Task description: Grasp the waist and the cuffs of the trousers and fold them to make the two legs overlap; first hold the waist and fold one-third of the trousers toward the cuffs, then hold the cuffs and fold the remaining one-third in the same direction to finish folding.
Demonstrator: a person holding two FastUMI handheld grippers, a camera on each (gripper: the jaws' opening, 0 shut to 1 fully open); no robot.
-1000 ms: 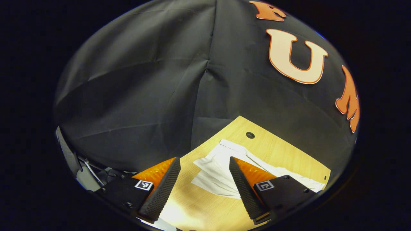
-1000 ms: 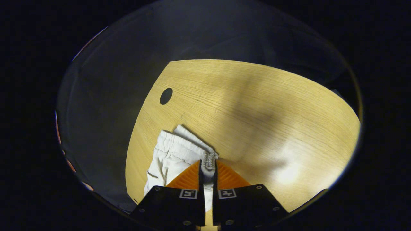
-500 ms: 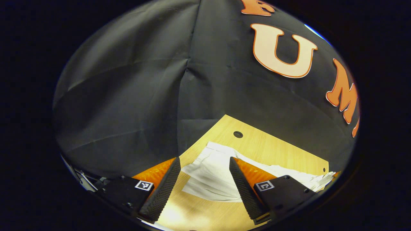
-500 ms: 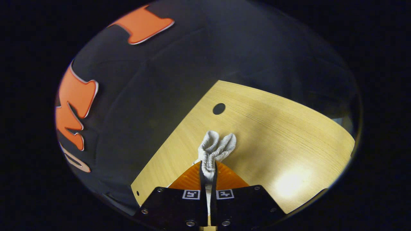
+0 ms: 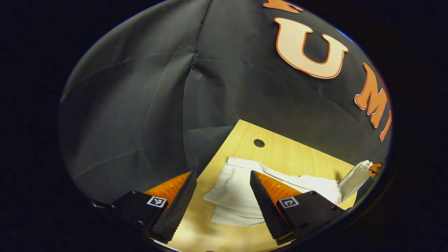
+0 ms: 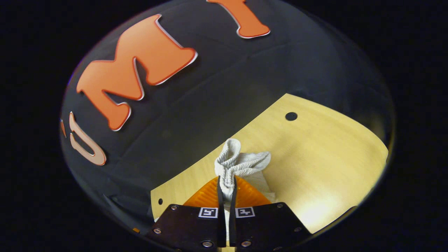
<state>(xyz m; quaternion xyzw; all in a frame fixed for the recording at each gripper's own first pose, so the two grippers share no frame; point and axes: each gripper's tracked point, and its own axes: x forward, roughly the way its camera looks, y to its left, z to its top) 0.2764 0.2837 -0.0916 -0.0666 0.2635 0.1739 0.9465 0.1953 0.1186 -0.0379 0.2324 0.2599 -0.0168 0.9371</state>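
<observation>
White trousers [image 5: 234, 189] lie on the wooden table [image 5: 280, 157], with the legs stretched out flat. My left gripper [image 5: 222, 174] is open and hovers just above their near end; one finger [image 5: 260, 196] overlaps the cloth and nothing sits between the two. At the far right of the left gripper view, the waist end [image 5: 355, 178] is raised off the table by the other gripper [image 5: 375, 168]. In the right gripper view, my right gripper [image 6: 225, 183] is shut on the bunched elastic waistband [image 6: 238, 162], which sticks up above the fingers over the table [image 6: 325, 157].
The table has a round hole [image 5: 259, 142] near its back edge, and a round hole [image 6: 291, 116] also shows in the right gripper view. A small hole [image 6: 160, 201] marks a table corner. The black booth wall [image 5: 157, 105] stands close behind the table.
My right gripper has lifted the waistband off the table and swung round, so the wall now shows behind it. The waist end has risen. My left gripper stays open and has shifted slightly.
</observation>
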